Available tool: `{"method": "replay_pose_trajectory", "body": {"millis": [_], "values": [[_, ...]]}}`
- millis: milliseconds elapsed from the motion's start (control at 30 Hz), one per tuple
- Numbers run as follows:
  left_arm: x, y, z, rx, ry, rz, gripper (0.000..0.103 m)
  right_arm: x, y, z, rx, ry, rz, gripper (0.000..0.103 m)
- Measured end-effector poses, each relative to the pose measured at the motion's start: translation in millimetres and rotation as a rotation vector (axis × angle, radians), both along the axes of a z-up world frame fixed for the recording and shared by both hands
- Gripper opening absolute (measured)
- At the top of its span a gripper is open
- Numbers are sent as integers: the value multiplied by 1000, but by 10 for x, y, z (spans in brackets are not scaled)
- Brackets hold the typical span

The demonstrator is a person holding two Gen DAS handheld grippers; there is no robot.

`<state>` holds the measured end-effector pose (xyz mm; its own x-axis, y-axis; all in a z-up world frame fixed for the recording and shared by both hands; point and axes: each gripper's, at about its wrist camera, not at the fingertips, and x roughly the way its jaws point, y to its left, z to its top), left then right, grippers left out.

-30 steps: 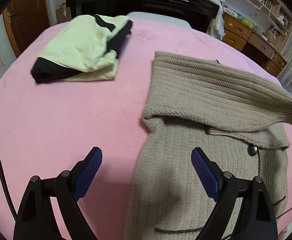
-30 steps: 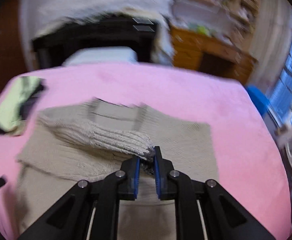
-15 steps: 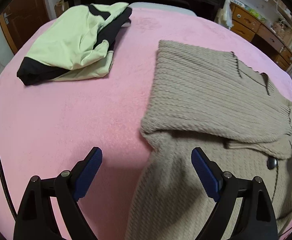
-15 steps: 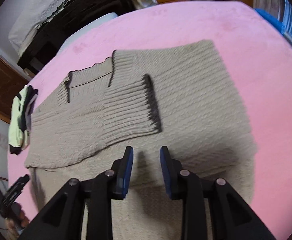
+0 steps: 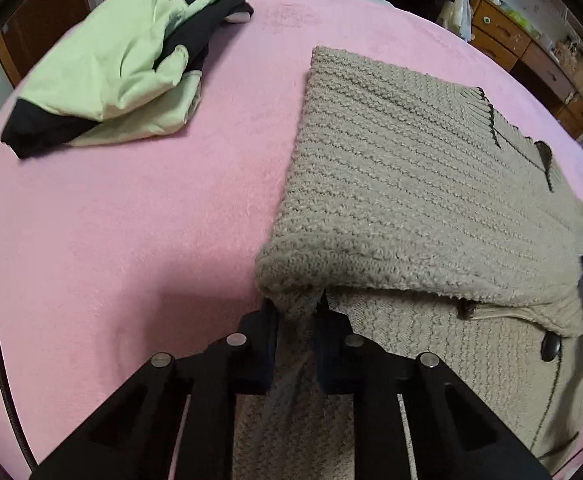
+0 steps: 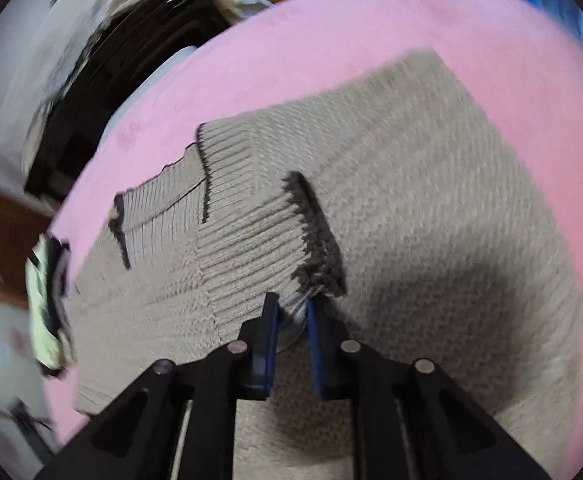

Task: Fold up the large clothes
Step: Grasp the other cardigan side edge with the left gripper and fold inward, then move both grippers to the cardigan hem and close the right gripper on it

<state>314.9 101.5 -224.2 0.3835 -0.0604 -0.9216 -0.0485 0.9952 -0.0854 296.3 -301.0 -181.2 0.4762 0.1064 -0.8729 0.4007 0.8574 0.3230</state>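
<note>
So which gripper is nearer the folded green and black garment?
Left. The left gripper pinches the beige cardigan's edge facing the green and black garment; the right gripper grips its cuff farther away.

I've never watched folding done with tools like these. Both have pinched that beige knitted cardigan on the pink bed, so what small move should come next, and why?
Probably lift both grips a little together. The left gripper is closing on the folded side edge of the beige knitted cardigan, the right gripper on its dark-trimmed sleeve cuff. The knit lies flat on the pink bed cover, so raising it frees it to fold.
</note>
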Motion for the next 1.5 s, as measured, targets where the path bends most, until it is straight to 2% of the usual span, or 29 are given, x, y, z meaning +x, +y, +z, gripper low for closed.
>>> {"method": "replay_pose_trajectory", "body": {"millis": [67,100,167,267,500,700,800,867,1000,1167,1300,1367,1500], "values": [[-45,-70,30,45,-24,-25,11,-9,18,112,-81,-29,12,11],[-65,-100,29,66,-30,-41,11,1,52,150,-156,-31,19,11],[-87,-145,14,90,-25,-70,10,55,63,106,-233,-1,40,11],[-71,-186,14,116,-18,-107,11,113,34,-40,-227,65,71,13],[-86,-156,145,147,-23,-154,17,-44,-74,11,-169,87,40,19],[-185,-184,264,159,-42,-162,29,-292,-16,172,-174,68,58,19],[-253,-180,385,178,-71,-174,31,-420,1,295,-173,51,56,19],[-308,-155,496,188,-96,-177,34,-526,-12,404,-159,35,50,19],[-441,-57,789,186,-152,-157,54,-745,-55,638,-140,-1,37,19],[-664,111,1220,160,-212,-133,56,-1048,-121,976,-124,-50,33,19],[-916,266,1637,136,-268,-114,65,-1369,-190,1294,-99,-85,35,19],[-1097,357,1873,142,-303,-116,68,-1553,-218,1440,-96,-87,45,19],[-1524,604,2305,198,-368,-106,77,-1993,-256,1608,-118,-36,56,19]]}}
